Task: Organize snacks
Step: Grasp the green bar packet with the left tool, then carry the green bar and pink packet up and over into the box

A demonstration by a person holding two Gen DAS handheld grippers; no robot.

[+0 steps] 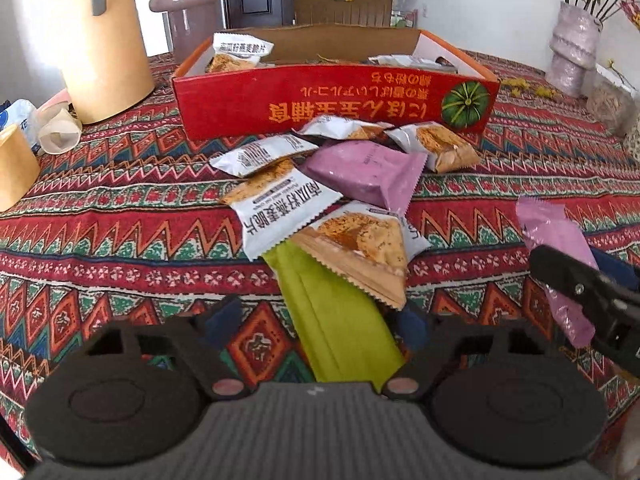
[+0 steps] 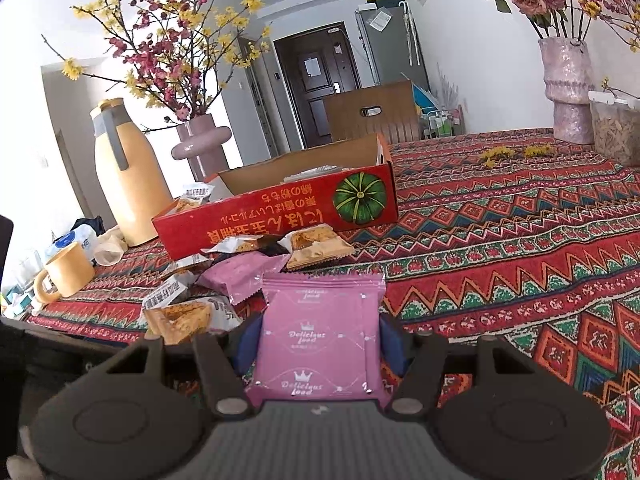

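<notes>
Patterned red cloth (image 1: 120,216) covers a table in a living room, with a dark door behind. From the left: a tan jug (image 1: 104,40), seen in both views, stands beside a red cardboard box (image 1: 332,100) printed with a green pumpkin. Only the right wrist view shows a tan mug (image 2: 66,270) at the table's near left edge and the flowering branches in the mauve vase (image 2: 202,144). The box holds a white oat-crisp packet (image 1: 236,50) in its left corner and pale packets toward its right end, which the left wrist view shows best. Before the box lies a heap of white, purple and tan snack packets (image 1: 320,184). The left gripper (image 1: 320,320) has a green packet (image 1: 340,320) between its jaws, which stand apart at mid-width; its right pad meets the packet's edge, its left pad stands clear. At right, the right gripper (image 2: 316,340) is clamped on a pink packet (image 2: 320,340) marked "Delicious food", held above the cloth and visible edge-on in the left wrist view (image 1: 556,256). A pink textured vase (image 2: 566,88) of roses stands far right.
</notes>
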